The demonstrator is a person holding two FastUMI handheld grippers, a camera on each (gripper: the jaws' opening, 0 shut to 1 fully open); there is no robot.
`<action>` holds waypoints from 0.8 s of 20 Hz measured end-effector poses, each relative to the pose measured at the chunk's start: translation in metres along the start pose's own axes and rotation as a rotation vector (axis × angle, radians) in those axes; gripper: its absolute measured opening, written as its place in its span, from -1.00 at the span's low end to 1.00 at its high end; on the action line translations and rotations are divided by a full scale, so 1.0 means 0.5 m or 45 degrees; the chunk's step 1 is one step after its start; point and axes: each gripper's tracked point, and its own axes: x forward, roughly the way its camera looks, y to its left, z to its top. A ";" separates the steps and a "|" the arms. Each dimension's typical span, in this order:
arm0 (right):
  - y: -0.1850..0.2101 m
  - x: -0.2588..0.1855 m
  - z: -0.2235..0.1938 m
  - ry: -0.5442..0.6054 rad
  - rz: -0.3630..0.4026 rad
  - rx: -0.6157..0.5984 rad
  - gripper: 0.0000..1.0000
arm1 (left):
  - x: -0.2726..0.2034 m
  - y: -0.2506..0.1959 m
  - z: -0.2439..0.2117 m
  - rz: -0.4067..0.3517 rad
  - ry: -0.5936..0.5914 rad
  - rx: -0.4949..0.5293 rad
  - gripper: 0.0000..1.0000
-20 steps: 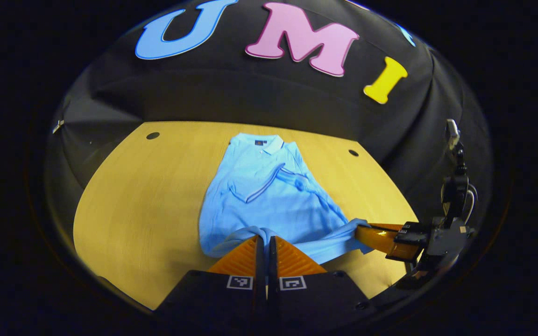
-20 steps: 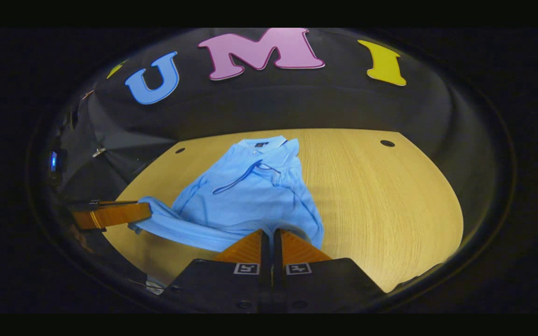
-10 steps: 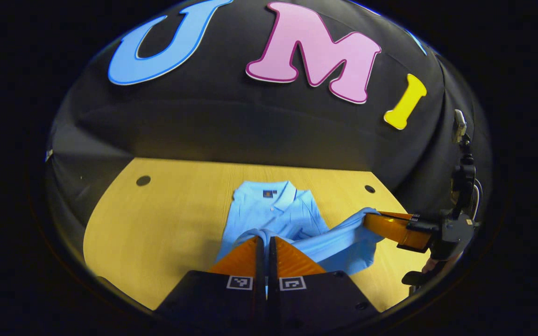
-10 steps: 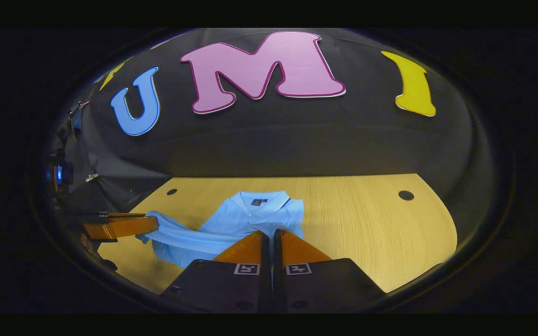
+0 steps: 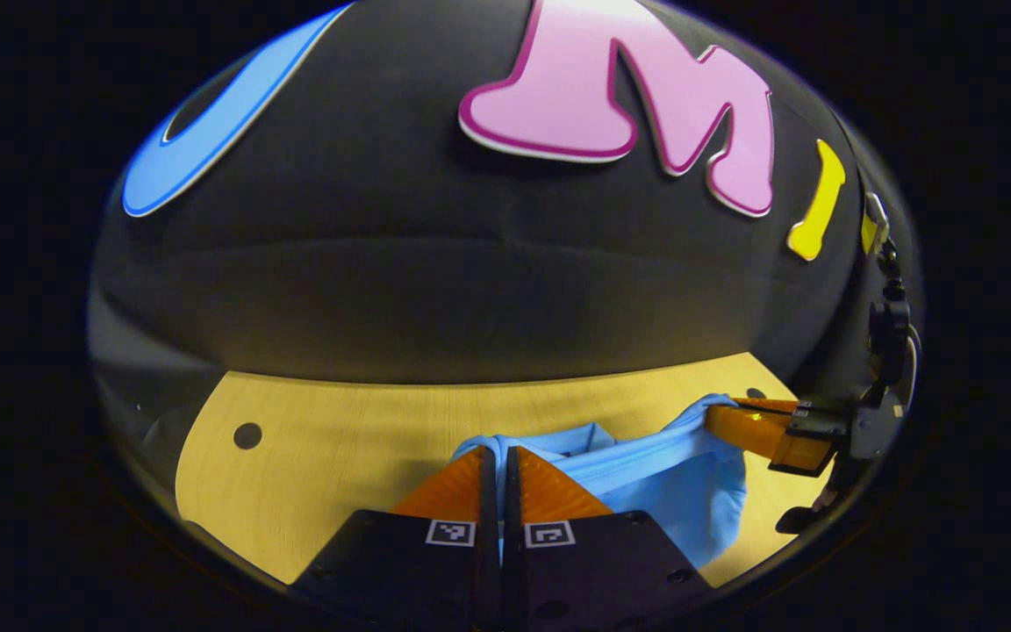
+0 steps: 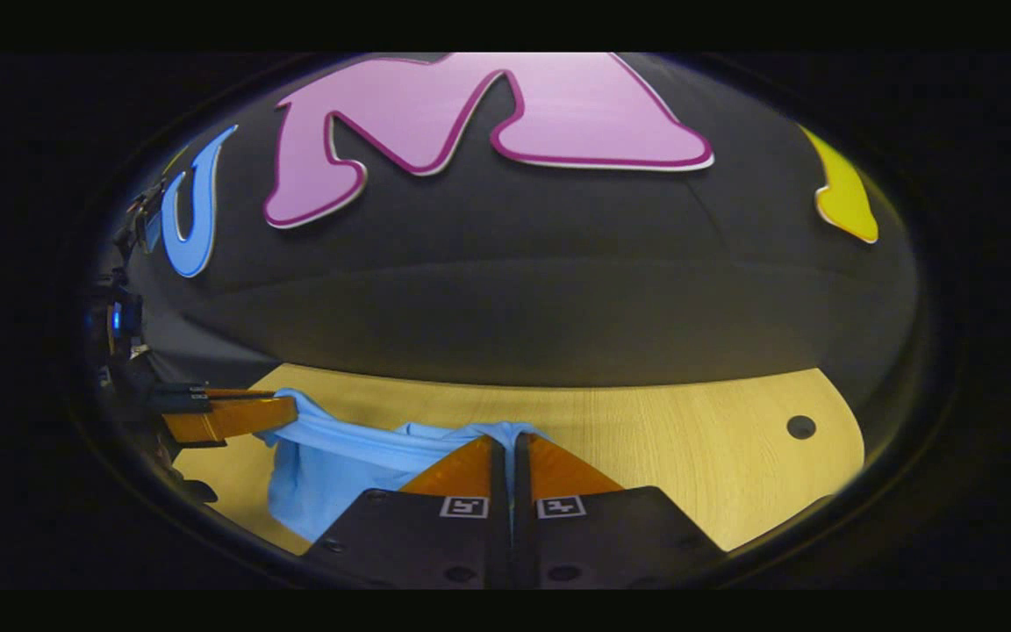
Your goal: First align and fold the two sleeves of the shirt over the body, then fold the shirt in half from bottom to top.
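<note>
Left claw [image 5: 498, 456] is clenched on the hem of the light blue shirt [image 5: 681, 478], its two fingers pressed together with a fold of cloth bunched between the tips. The right claw [image 6: 510, 443] grips the same hem in the same way, fabric gathered at its closed tips. Between them the hem hangs as a slack band, lifted off the wooden tabletop [image 5: 339, 439], with the rest of the shirt sagging below and behind it. Judging by that, the bottom-to-top fold is under way and the hem is yet to be laid near the collar.

The risk from here is an uneven fold: if one claw travels farther or lower than the other, the hem would land skewed, and the slack middle could crumple under itself rather than lie flat. A thin pinch could also slip out under the cloth's own weight.

Farther off, the left gripper view catches the right claw from its side at the right edge, cloth drawn taut to its tip. The right gripper view shows the left claw likewise at the left edge, plus a round hole [image 6: 800, 427] in the tabletop to the right.
</note>
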 end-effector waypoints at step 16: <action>-0.067 -0.154 0.038 -0.127 -0.282 -0.138 0.96 | -0.151 0.048 0.093 0.173 -0.293 0.038 0.94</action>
